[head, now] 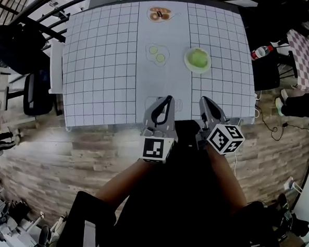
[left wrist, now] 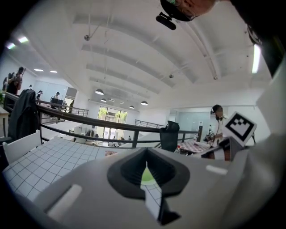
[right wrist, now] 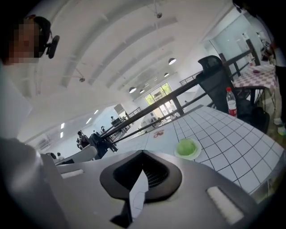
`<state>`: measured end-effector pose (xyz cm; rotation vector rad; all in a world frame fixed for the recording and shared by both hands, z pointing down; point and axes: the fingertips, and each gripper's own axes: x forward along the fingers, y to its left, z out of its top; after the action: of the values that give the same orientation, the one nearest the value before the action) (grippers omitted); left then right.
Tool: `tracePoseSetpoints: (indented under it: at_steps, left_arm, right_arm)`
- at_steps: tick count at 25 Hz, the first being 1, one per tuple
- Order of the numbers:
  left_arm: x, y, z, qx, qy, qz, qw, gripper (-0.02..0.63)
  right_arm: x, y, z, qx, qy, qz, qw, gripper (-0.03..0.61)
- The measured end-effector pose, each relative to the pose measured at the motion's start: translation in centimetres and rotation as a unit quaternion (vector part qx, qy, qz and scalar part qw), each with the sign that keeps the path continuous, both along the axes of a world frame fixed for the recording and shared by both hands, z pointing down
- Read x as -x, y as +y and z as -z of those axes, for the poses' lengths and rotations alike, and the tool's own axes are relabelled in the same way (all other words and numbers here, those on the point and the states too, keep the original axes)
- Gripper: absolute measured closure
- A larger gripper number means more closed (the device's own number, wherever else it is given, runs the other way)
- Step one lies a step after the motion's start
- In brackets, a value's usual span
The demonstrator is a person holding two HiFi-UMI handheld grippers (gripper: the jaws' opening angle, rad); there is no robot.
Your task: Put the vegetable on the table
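A round green vegetable (head: 197,58) lies on a pale green plate (head: 188,65) right of centre on the grid-patterned table (head: 100,65). The right gripper view shows the same vegetable (right wrist: 187,146) ahead and to the right. My left gripper (head: 168,99) and right gripper (head: 203,101) hover side by side over the table's near edge, well short of the plate. Both are shut with nothing between the jaws. From the left gripper (left wrist: 146,172) a sliver of green shows through its slit. The right gripper (right wrist: 140,180) points at the table's middle.
Two cucumber slices (head: 157,53) lie on a clear sheet at mid-table. At the far edge is a dish of brown food (head: 159,14). A red-capped bottle (head: 261,50) stands right of the table by a dark chair (head: 266,72). Left are a white chair (head: 55,67) and a black chair (head: 24,42).
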<state>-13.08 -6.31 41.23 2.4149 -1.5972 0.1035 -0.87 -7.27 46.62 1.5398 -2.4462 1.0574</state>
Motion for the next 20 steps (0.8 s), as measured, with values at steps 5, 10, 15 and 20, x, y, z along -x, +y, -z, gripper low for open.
tracePoseSetpoints:
  at_steps: [5,10,15,20]
  left_arm:
    - [-0.5,2.6,1.8,-0.027,-0.004,0.012,0.9995,0.606]
    - [-3.5,5.2,4.4,-0.062,-0.004,0.034,0.9975,0.605]
    - [-8.8,8.8,5.4,-0.055,0.003,0.053,0.9971,0.605]
    - [-13.7,12.9,6.0,-0.060,0.003,0.055,0.9967,0.606]
  right_arm:
    - [1.5,3.4,3.7,-0.051,0.024,0.028,0.998,0.580]
    - [0.7,6.0,6.6,-0.096,0.048,0.070,0.992,0.580]
    - [-3.6,9.4,9.2,-0.138,0.056,0.075,0.986,0.580]
    - [-7.7,13.1,10.4,-0.162,0.060,0.077,0.982,0.580]
